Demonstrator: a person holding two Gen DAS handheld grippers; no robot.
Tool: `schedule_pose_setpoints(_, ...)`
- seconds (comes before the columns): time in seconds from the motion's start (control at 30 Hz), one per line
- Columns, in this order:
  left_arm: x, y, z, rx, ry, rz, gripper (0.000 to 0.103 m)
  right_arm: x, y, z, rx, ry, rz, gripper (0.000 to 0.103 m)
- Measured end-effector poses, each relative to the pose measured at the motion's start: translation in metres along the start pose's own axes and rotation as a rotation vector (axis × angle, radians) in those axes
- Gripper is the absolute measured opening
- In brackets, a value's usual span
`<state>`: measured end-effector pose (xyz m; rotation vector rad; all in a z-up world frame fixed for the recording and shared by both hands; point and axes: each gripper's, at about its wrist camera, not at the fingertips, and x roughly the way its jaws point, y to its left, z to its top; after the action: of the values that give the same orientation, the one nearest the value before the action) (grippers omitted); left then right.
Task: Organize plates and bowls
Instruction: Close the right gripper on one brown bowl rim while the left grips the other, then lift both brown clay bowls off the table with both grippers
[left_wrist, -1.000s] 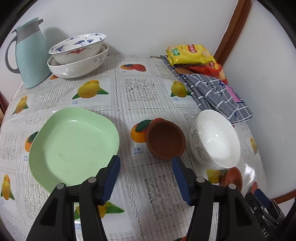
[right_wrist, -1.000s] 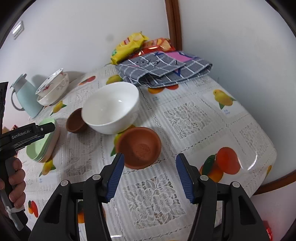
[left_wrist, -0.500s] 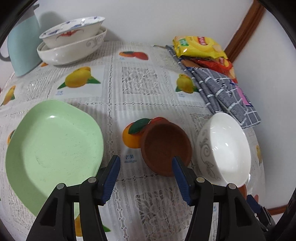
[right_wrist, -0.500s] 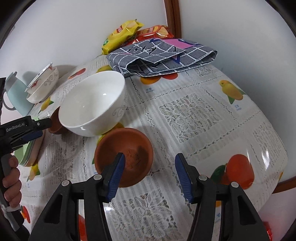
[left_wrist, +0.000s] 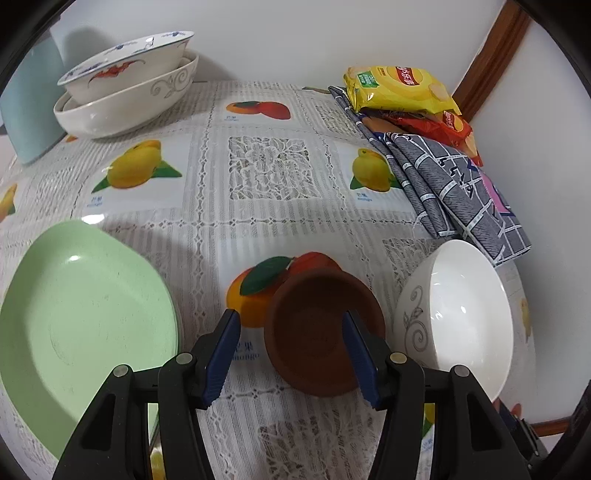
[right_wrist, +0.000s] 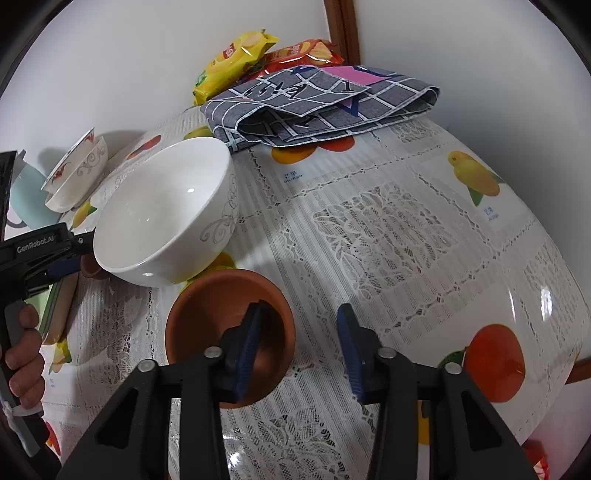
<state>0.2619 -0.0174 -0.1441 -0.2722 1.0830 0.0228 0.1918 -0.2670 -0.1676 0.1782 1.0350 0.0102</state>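
Observation:
A small dark brown bowl (left_wrist: 314, 325) sits mid-table. My left gripper (left_wrist: 291, 354) stands open over its left rim, one finger outside and one above the hollow. Left of it lies a green plate (left_wrist: 81, 321), right of it a white bowl (left_wrist: 461, 317). Two patterned bowls (left_wrist: 129, 92) are stacked at the back. In the right wrist view a terracotta bowl (right_wrist: 207, 317) lies in front of the white bowl (right_wrist: 166, 214). My right gripper (right_wrist: 300, 345) is closing across its right rim, left finger inside, the pads not touching it.
A pale blue jug (left_wrist: 29, 110) stands at the back left. Snack packets (left_wrist: 399, 88) and a folded checked cloth (left_wrist: 454, 184) lie at the back right by the wall. The table edge (right_wrist: 576, 365) curves close on the right. A hand (right_wrist: 22, 339) holds the left gripper.
Both grippers have come down and forward onto their brown bowls. The right gripper's jaws have narrowed, and its left finger now sits inside the terracotta bowl.

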Motion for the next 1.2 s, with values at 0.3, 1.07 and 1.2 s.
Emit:
schedule_pose_setpoints(0.3, 0.008, -0.001, 0.008, 0.037, 0.002, 0.017, 0.028, 0.003, 0.008, 0.002, -0.023, -0.003, 0.038, 0.017)
schedule_pose_setpoints(1.07, 0.007, 0.004, -0.006, 0.051, 0.072, -0.072, 0.015, -0.001, 0.008, -0.005, -0.027, -0.015, 0.028, 0.014)
schedule_pose_setpoints(1.2, 0.01, 0.001, -0.007, 0.039, 0.047, -0.068, 0.015, 0.0, 0.009, -0.004, -0.024, -0.014, 0.032, 0.014)
